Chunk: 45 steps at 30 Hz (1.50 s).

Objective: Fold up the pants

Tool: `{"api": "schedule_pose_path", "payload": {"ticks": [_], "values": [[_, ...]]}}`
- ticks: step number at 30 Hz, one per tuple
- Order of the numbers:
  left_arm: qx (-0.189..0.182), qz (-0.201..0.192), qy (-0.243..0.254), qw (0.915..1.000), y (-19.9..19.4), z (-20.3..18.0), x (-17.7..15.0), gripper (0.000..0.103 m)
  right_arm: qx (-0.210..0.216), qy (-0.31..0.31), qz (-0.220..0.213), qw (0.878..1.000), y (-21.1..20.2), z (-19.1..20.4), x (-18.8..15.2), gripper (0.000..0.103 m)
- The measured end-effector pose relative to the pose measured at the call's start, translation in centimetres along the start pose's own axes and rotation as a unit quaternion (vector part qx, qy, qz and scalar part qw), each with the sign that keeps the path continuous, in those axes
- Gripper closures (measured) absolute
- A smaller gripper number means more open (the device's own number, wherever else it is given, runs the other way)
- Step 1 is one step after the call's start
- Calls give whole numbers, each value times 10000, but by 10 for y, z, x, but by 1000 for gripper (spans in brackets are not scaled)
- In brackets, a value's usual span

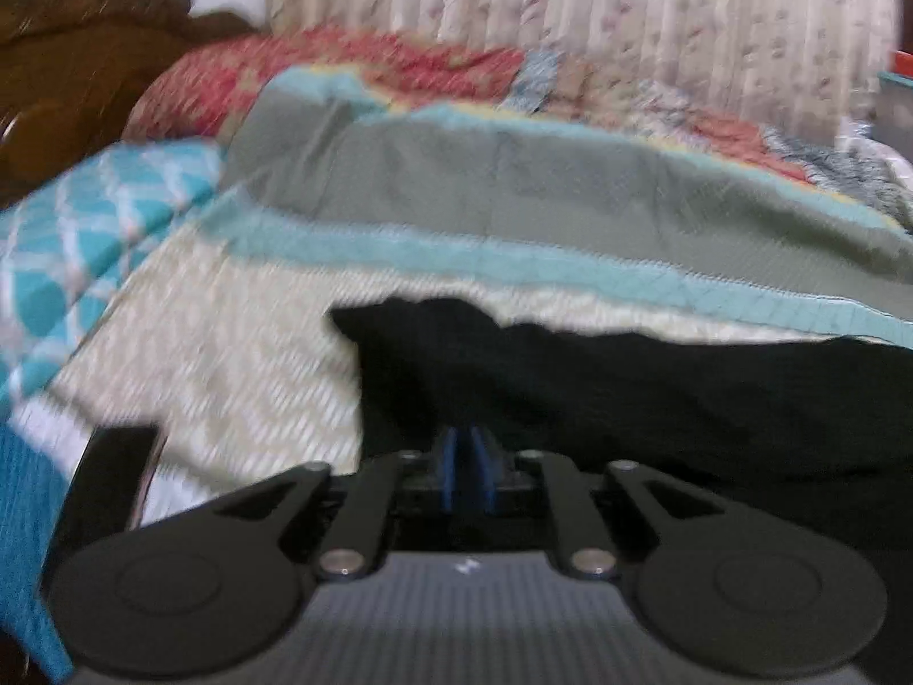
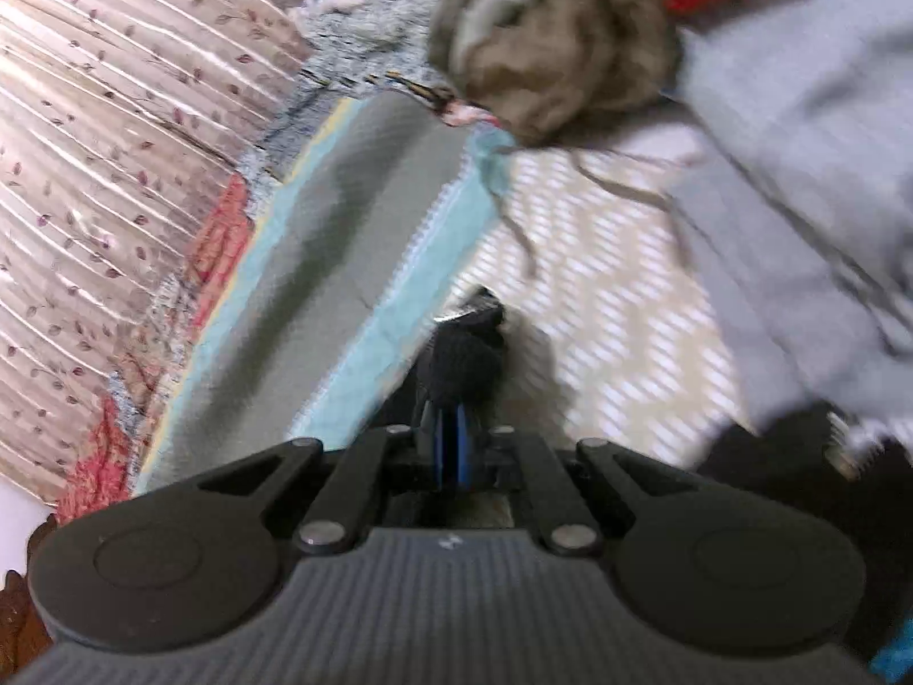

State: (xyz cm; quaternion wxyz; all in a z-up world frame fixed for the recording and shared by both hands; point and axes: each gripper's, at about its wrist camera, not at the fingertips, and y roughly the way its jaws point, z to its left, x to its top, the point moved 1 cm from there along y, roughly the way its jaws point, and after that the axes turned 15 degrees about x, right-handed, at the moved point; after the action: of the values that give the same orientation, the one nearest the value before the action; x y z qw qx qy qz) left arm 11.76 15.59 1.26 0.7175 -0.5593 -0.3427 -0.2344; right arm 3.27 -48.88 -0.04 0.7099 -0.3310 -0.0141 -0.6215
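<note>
Bed — black pants, blanket.

Left wrist camera is sitting low behind the left gripper, looking forward across a cream woven bedspread toward a carved brown wooden headboard and a pleated floral curtain; black fabric is lying close under the lens. Right wrist camera is riding behind the right gripper, rolled sideways and looking along the bed at close range. Both views are sharing the grey quilt with teal border, the bedspread and the curtain. Both are motion-blurred.
</note>
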Motion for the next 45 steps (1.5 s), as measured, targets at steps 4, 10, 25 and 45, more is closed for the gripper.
{"api": "schedule_pose_path", "payload": {"ticks": [4,10,25,45], "values": [[-137,537,-1280,9902,2,46,4,47,-87,433,143,9989,6,-21,-7,88],[-607,1220,-2535,9577,42,73,40,6,165,559,-38,9983,6,-19,-1,53],[-58,2000,-2351,9512,136,7,80,85,-504,-84,75,9987,46,-28,8,25],[-1178,1830,-3214,9216,-33,104,25,94,-459,-1011,-629,9918,-117,-23,27,91]]}}
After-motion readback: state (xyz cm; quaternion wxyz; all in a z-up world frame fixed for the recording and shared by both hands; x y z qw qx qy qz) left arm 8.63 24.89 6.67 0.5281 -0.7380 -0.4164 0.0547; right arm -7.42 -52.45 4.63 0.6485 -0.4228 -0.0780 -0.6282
